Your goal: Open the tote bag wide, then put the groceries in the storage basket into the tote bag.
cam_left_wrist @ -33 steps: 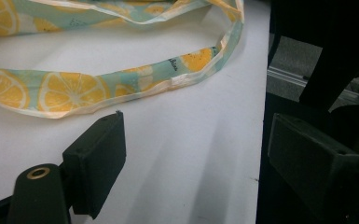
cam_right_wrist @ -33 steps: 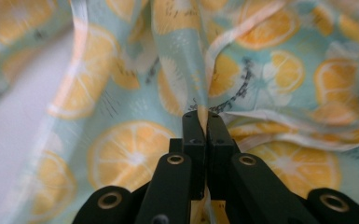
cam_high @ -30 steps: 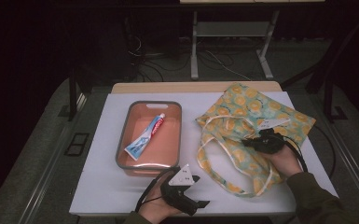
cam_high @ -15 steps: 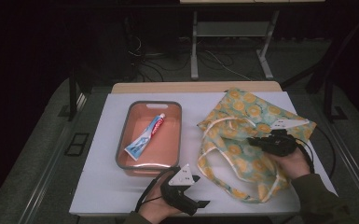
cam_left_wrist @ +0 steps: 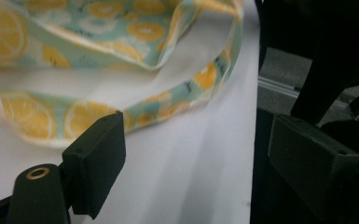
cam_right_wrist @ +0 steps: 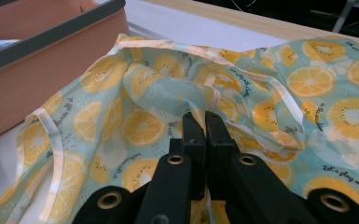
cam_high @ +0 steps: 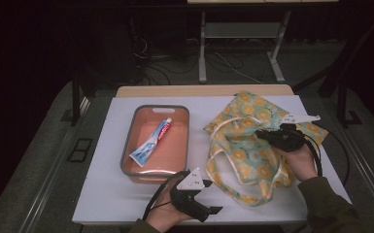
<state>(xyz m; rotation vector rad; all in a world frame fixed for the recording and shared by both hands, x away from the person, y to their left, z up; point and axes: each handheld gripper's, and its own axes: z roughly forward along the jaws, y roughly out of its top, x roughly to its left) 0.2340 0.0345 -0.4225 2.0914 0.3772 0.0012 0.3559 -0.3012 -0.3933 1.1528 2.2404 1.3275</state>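
A lemon-print cloth bag point(cam_high: 245, 145) with pale handles lies on the right half of the white table point(cam_high: 102, 194). My right gripper point(cam_high: 261, 134) hangs over the bag, shut on a pinched fold of its fabric point(cam_right_wrist: 168, 95), which bunches up at the jaw tips point(cam_right_wrist: 204, 120). My left gripper point(cam_high: 212, 211) rests by the table's front edge, open and holding nothing. In the left gripper view its pads point(cam_left_wrist: 98, 156) stand wide apart over bare table, just short of a bag handle point(cam_left_wrist: 86, 114). A toothpaste tube point(cam_high: 150, 143) lies in the orange tray point(cam_high: 127, 141).
The orange tray point(cam_right_wrist: 37, 65) stands close to the left of the bag. Beyond the table's wooden back edge point(cam_high: 204, 90) are a metal stand and cables on the floor. The table's front edge lies right under my left hand.
My right gripper has risen and shifted a little to the right, still pinching the bag fabric, which lifts with it. The left gripper has stayed put.
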